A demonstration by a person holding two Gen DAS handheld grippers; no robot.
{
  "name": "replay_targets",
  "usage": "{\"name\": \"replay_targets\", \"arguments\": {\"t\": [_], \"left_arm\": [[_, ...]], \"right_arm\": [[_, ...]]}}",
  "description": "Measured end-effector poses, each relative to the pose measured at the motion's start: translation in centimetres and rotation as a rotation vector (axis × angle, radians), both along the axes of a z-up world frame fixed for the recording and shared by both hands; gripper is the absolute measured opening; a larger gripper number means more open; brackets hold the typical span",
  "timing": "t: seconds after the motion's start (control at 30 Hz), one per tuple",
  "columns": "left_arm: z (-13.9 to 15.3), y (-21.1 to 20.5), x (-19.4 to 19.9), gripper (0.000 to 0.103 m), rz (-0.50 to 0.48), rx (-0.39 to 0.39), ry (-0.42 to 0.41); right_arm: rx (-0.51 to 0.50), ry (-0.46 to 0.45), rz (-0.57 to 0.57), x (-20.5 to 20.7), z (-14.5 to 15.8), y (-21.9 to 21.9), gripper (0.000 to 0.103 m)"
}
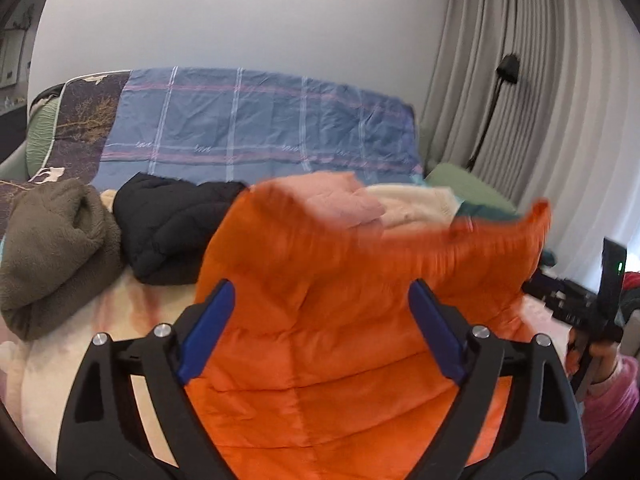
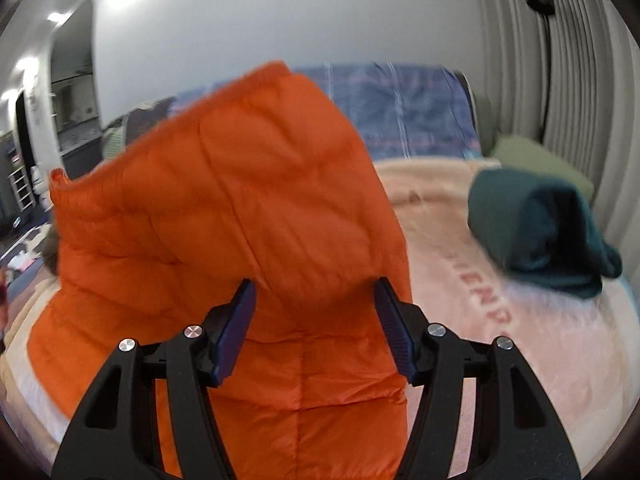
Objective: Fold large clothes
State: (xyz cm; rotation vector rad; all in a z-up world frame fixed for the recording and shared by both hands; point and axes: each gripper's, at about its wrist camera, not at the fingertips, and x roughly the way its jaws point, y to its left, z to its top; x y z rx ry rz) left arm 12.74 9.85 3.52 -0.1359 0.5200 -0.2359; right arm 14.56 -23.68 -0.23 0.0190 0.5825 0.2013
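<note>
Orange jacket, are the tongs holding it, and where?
Cannot tell for sure. The orange jacket sits between the wide-open left tongs and right tongs, but neither is pinching it.

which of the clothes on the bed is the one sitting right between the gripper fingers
The orange puffer jacket: it fills the gap between both open grippers, left and right. The olive fleece and black jacket lie farther back.

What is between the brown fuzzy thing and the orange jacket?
A black puffy jacket lies between the brown fleece and the orange jacket, seen in the left wrist view.
</note>
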Motion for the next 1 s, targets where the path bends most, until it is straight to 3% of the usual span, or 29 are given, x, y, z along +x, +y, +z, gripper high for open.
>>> {"name": "replay_targets", "arguments": {"t": [0.13, 0.3, 0.37, 0.43, 0.67, 1.0], "left_arm": [[-2.5, 0.3, 2.0, 0.090, 0.043, 0.079, 0.076], [-8.1, 0.6, 5.1, 0.090, 0.112, 0.191, 0.253], [-10.1, 0.9, 5.5, 0.090, 0.120, 0.179, 0.322], [-10.9, 1.4, 4.9, 0.090, 0.109, 0.132, 0.323], [-11.7, 1.9, 1.7, 0.090, 0.085, 0.090, 0.316], [-11.0, 0.5, -3.7, 0.090, 0.089, 0.128, 0.285]], "right_arm": [[0.003, 0.075, -0.056, 2.5, -2.3, -0.8, 0.062], [0.011, 0.167, -0.102, 4.0, -5.0, -1.4, 0.062], [0.045, 0.202, -0.101, 4.2, -6.1, -1.9, 0.062], [0.053, 0.211, -0.099, 4.1, -6.6, -2.2, 0.064], [0.041, 0.218, -0.080, 2.7, -7.5, -2.0, 0.065], [-0.019, 0.182, -0.104, -0.2, -6.7, -2.1, 0.066]]}}
